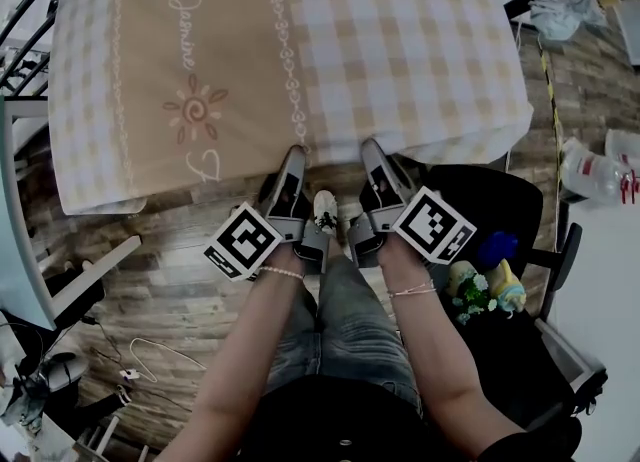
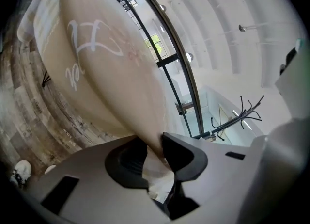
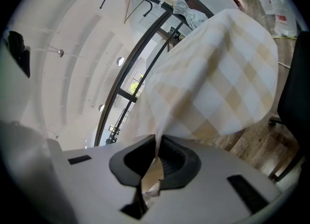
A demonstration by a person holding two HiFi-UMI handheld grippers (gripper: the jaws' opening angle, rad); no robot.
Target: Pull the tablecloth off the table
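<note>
A beige and white checked tablecloth (image 1: pixel 300 30) with flower prints and script covers the whole table in the head view, and its near edge hangs towards me. My left gripper (image 1: pixel 293 155) is at that hanging edge. In the left gripper view a thick beige fold of the tablecloth (image 2: pixel 111 72) runs down between the jaws of my left gripper (image 2: pixel 154 140), which pinch it at the tips. My right gripper (image 1: pixel 372 148) sits a hand's width to the right. It (image 3: pixel 158 139) is shut on a thin checked fold of the tablecloth (image 3: pixel 218 82). The cloth hides the table itself.
A black chair (image 1: pixel 500 210) stands close to my right, with small toys (image 1: pixel 485 285) on its seat. A plastic bag (image 1: pixel 590 165) lies on the wooden floor beyond it. My shoe (image 1: pixel 325 212) is right under the cloth's edge. White furniture and cables (image 1: pixel 60 350) crowd the left.
</note>
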